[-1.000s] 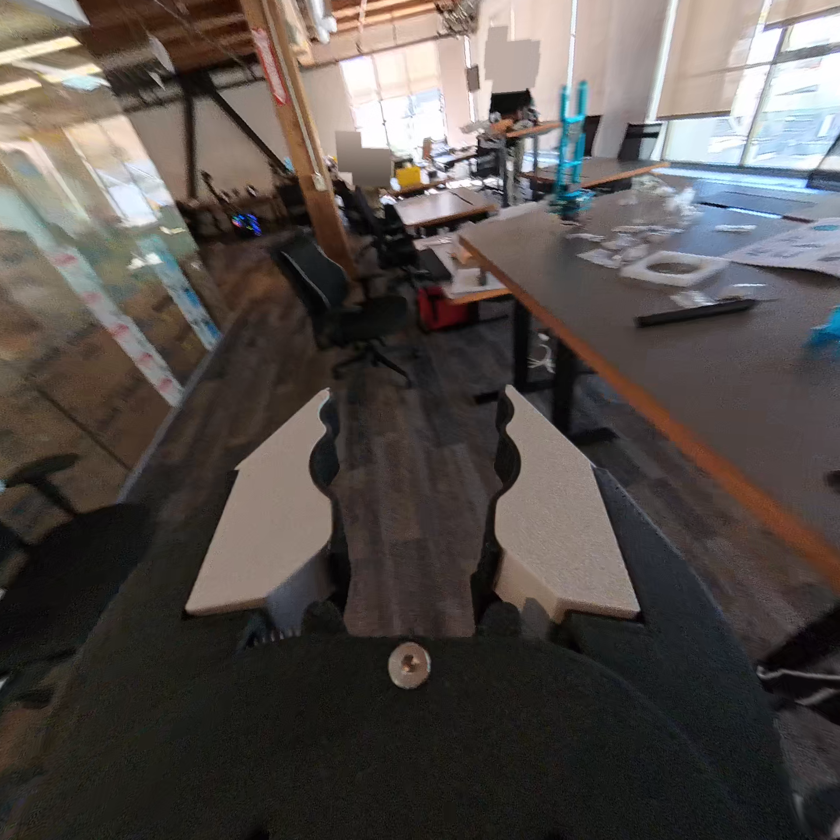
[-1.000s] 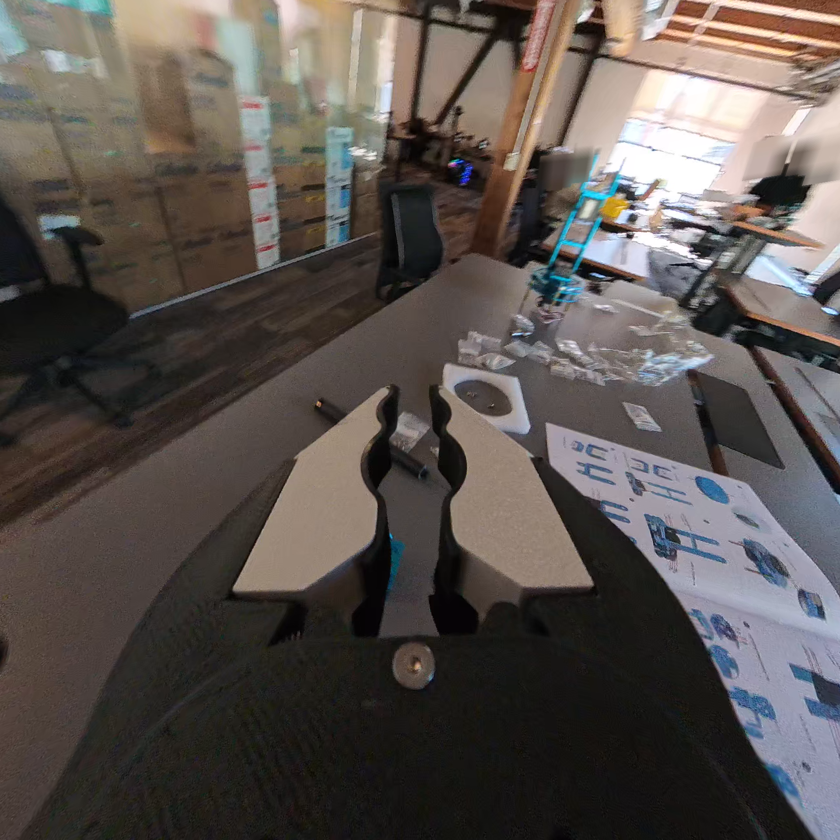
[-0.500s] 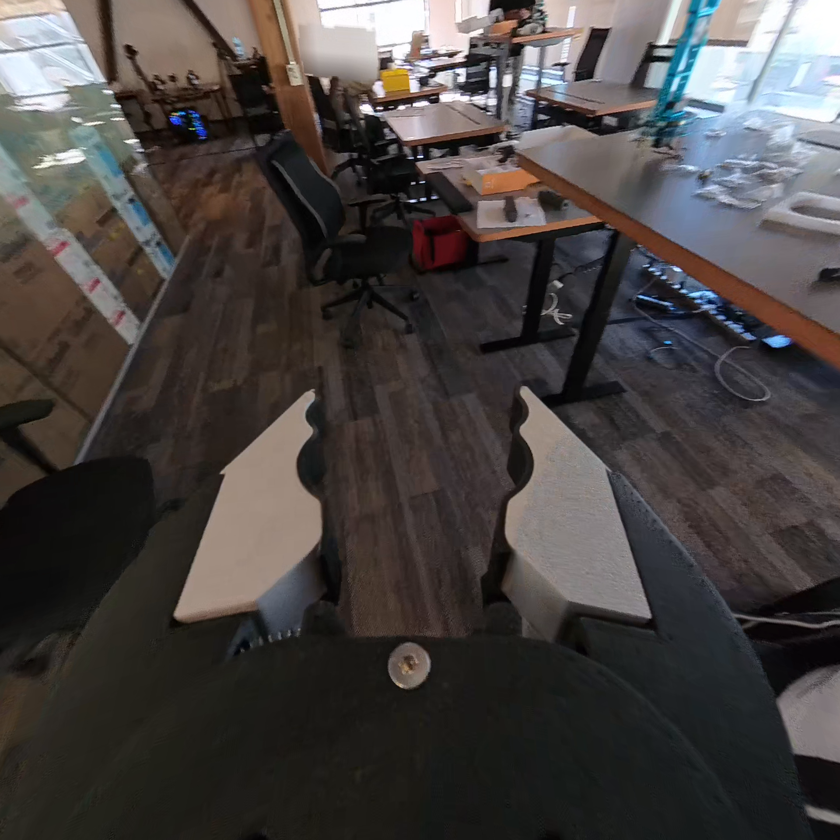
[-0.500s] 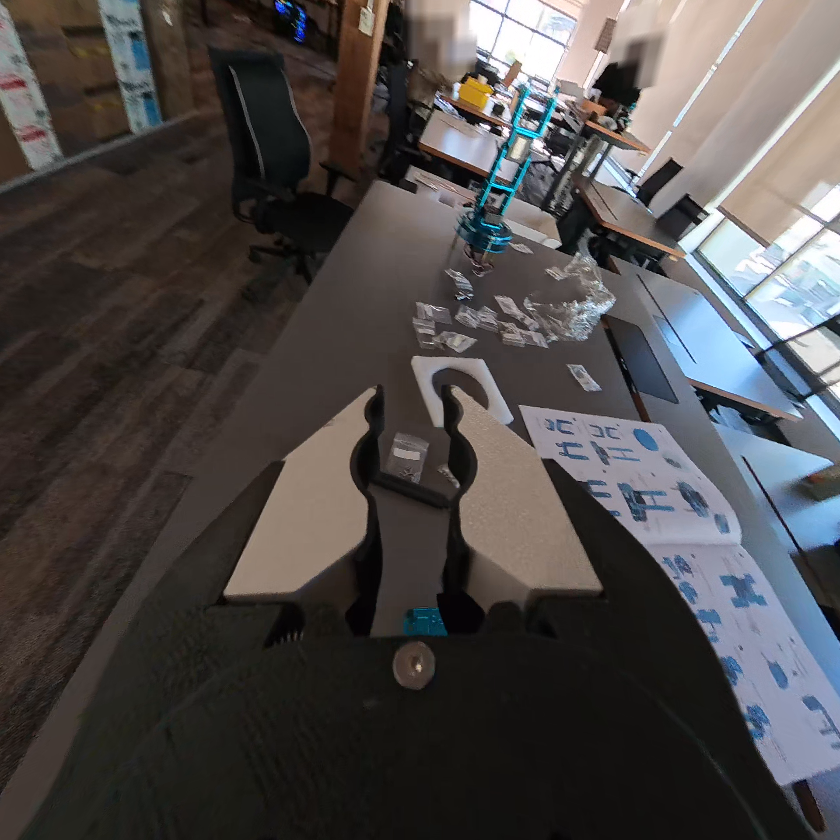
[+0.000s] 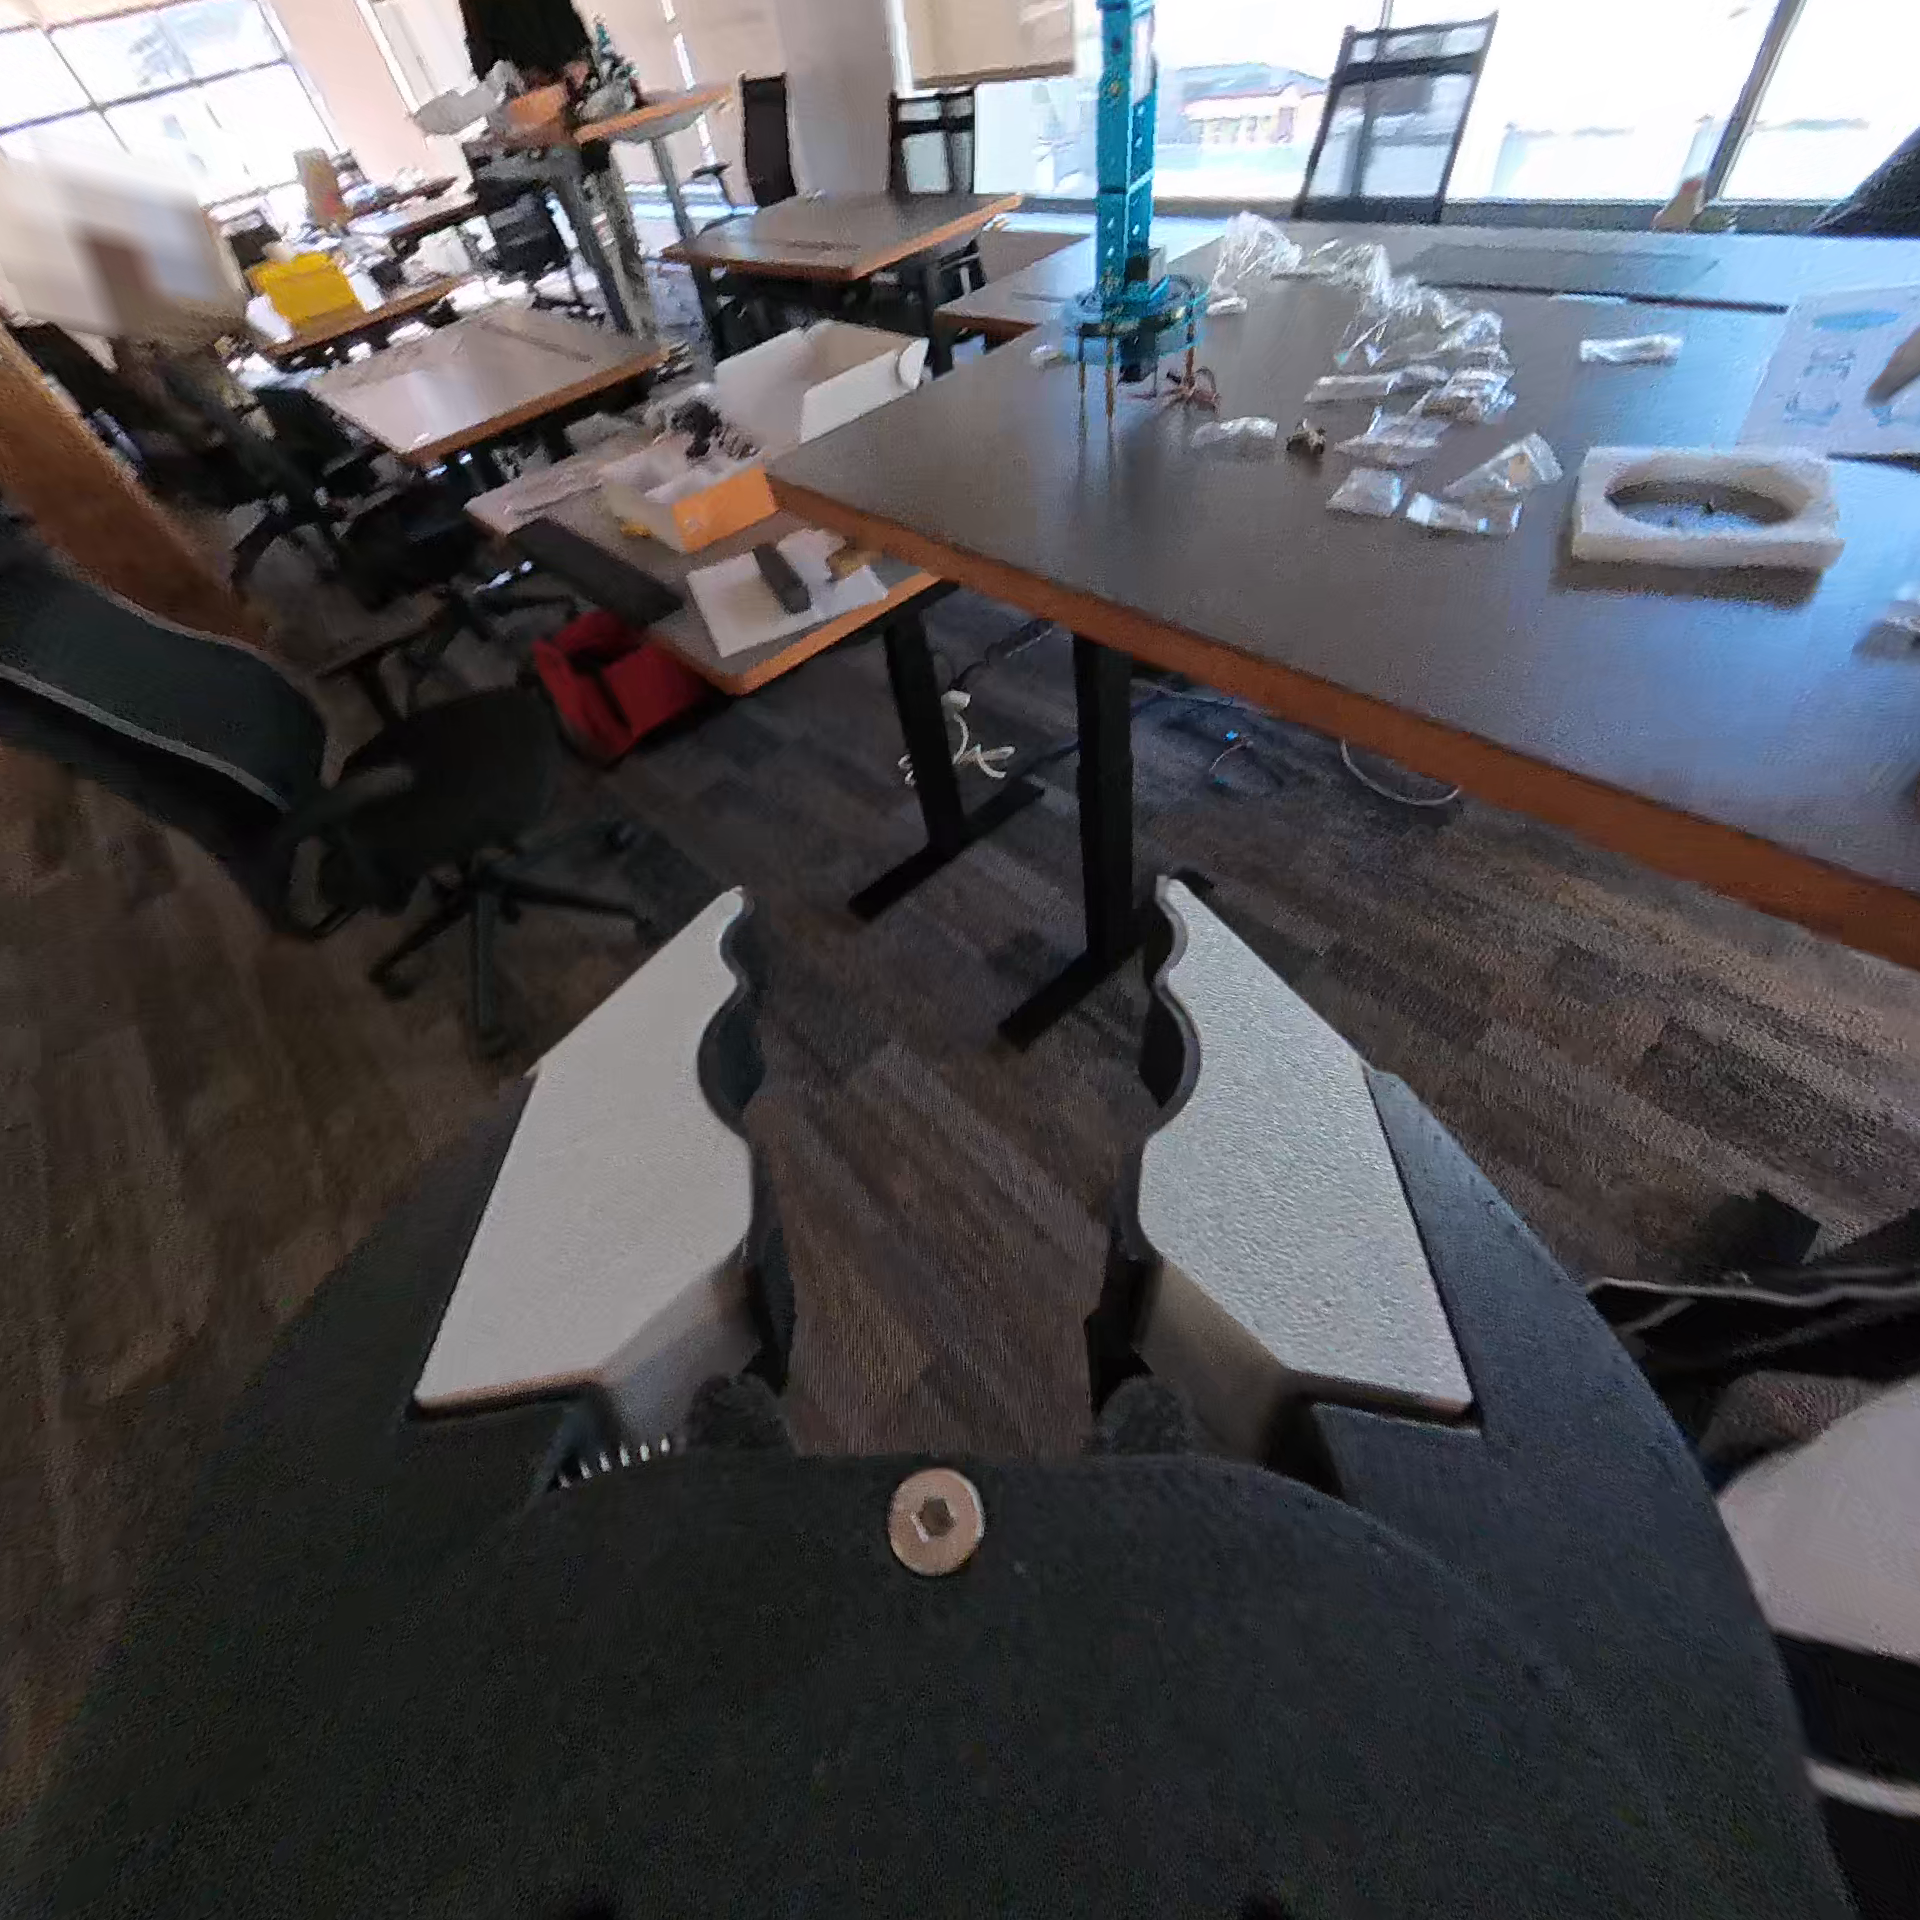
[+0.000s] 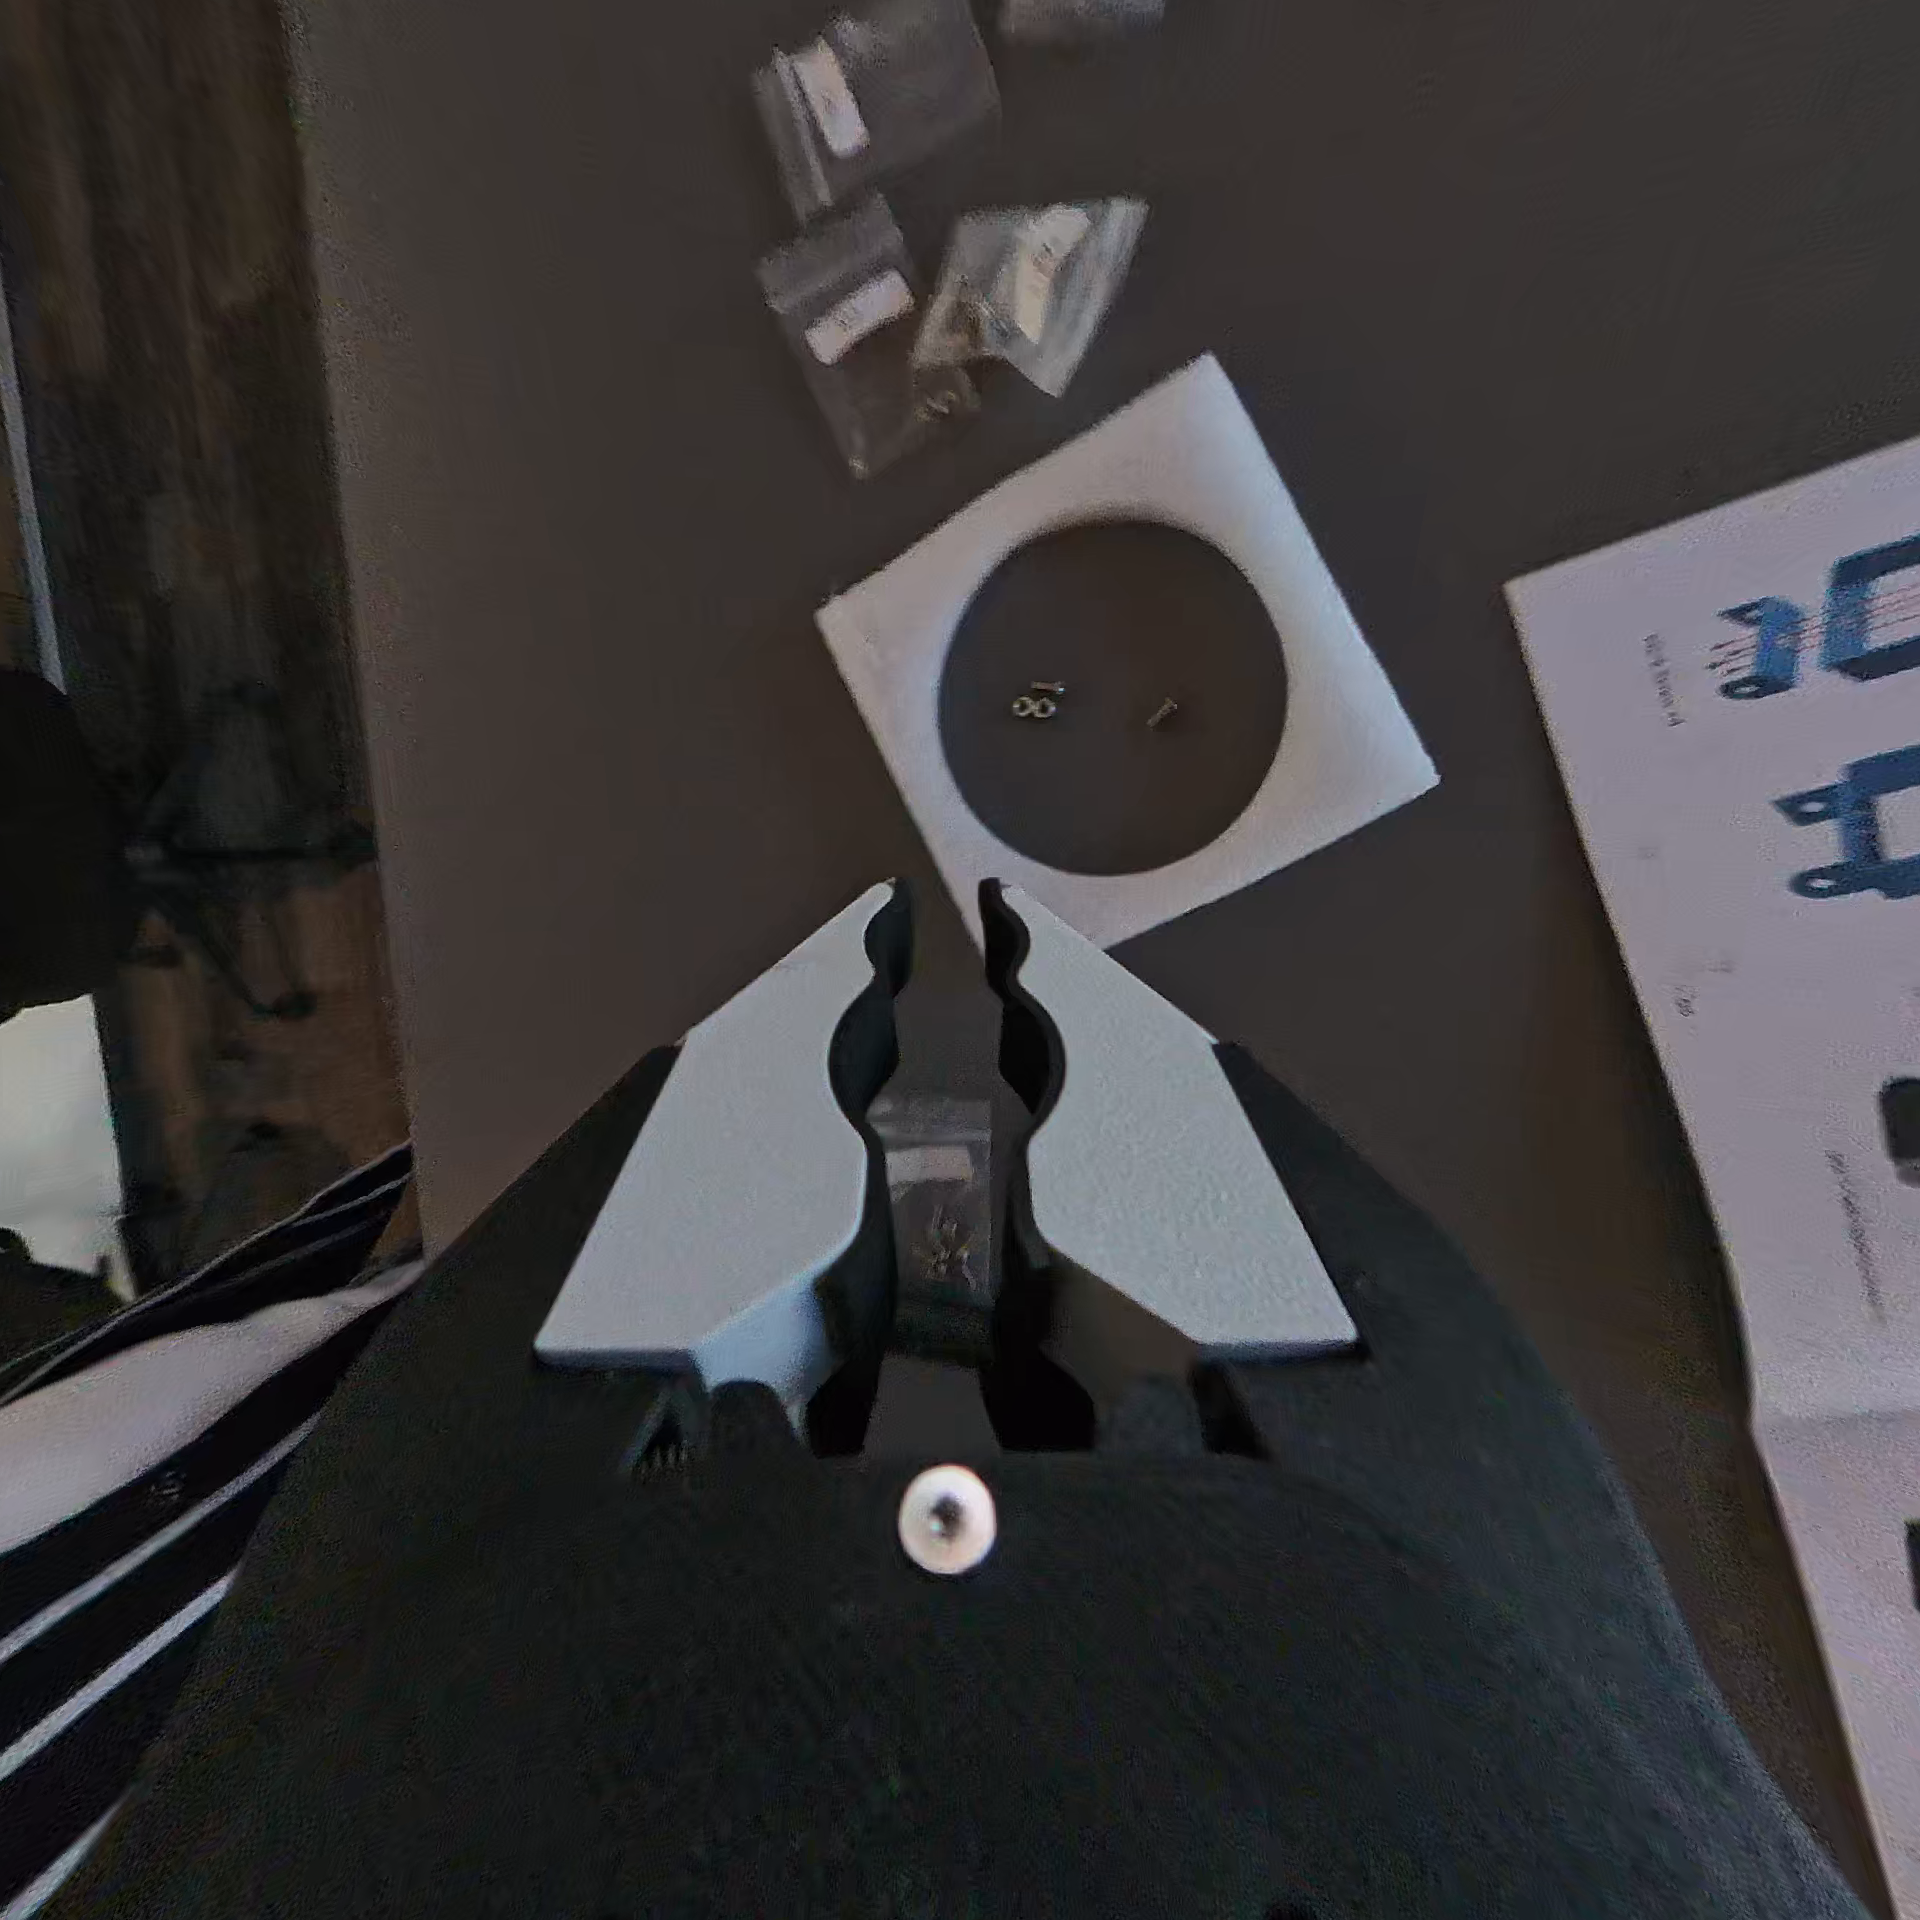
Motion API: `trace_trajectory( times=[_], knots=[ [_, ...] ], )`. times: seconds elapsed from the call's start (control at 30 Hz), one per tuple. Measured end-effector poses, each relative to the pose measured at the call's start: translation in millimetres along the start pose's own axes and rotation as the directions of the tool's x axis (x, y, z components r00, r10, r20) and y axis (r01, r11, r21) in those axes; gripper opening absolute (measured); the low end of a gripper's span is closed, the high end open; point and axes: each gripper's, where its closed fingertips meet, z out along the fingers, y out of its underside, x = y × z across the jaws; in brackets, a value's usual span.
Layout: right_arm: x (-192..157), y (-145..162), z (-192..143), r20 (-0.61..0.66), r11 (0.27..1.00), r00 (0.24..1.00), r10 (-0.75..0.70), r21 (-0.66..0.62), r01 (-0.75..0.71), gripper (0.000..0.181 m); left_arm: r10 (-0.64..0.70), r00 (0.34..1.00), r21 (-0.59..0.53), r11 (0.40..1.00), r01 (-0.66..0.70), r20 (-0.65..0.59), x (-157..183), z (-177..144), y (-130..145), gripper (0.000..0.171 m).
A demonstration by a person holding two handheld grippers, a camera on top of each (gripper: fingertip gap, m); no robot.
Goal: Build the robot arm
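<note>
My right gripper [image 6: 943, 891] points down at a dark grey table [image 6: 582, 623], jaws a narrow gap apart and holding nothing. A small clear bag of screws [image 6: 935, 1195] lies on the table and shows through the gap. Just ahead is a white foam square [image 6: 1340, 665] with a round cutout holding loose screws [image 6: 1039, 701]. My left gripper [image 5: 956, 904] is open and empty over the carpet, off the table's [image 5: 1351, 675] left edge. The foam square [image 5: 1704, 509] shows in that view too.
More clear parts bags [image 6: 935, 281] lie beyond the foam, and a printed sheet with blue drawings [image 6: 1766, 831] is at the right. A blue tower assembly [image 5: 1127, 208] stands at the table's far end. Black table legs [image 5: 1101, 831], an office chair [image 5: 312, 790] and a red bag [image 5: 613, 675] stand on the floor. Tip to tip, the grippers are about 55 cm apart.
The right gripper tilted down and moved forward over the table, so the screw bag now sits under its jaws. The left gripper swung right towards the table, still open.
</note>
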Motion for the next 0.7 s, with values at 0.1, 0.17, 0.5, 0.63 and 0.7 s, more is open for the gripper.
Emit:
trace_trajectory(
  times=[0.1,0.17,0.5,0.63,0.7],
  knots=[
    [35.3,1.2,34.9,-0.115,0.993,0.992,0.060,-0.095,-0.071,0.014,-0.002,0.991,0.044,0.999,0.008,-0.135,8.3,70.0,-26.4,0.074],
    [49.8,-3.1,46.5,-0.159,0.989,0.982,0.103,-0.092,-0.118,0.014,0.016,0.972,0.056,0.998,-0.003,-0.234,18.6,111.0,-38.6,0.074],
    [62.1,-14.1,70.1,-0.236,0.951,0.929,0.284,-0.059,-0.305,0.019,0.143,0.799,0.048,0.989,-0.142,-0.584,56.2,279.7,-58.2,0.075],
    [62.5,-10.8,71.7,-0.302,0.919,0.880,0.366,-0.027,-0.392,0.017,0.243,0.688,0.120,0.967,-0.223,-0.684,53.7,345.0,-70.2,0.074],
    [56.3,-8.7,74.3,-0.303,0.904,0.867,0.395,-0.039,-0.425,0.005,0.279,0.640,0.153,0.957,-0.247,-0.716,51.9,377.9,-81.9,0.073]
  ],
)
